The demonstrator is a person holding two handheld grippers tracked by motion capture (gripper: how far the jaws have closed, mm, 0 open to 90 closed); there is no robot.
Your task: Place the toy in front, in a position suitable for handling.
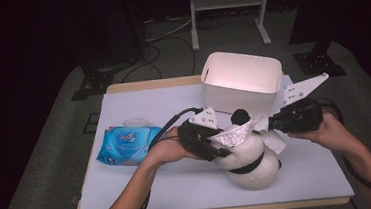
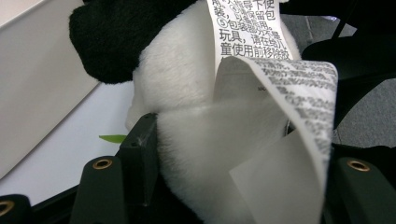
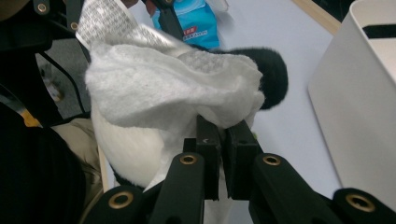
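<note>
Wet wipe pinched against the panda

Right gripper has its jaws pinched tight on a corner of a white wet wipe, which drapes over the top of a plush panda lying on the pale table mat. Left gripper clamps the panda's white body from the other side, its jaws partway closed with plush bulging between them and a printed care tag curling across the front of its own view. Behind the toy stands a white bin, and off to the left lies a blue pack of wipes.

My guess is the wipe may slip or tear, since the pinch holds only a thin edge of it. A pull from the right could also drag the panda if the left grip on soft plush gives way.

From above, both grippers and the tag cover the panda's head, so I cannot tell which part the wipe touches. One black ear pokes out beyond the cloth. The small green sliver on the mat beside the toy is too blurred to name
</note>
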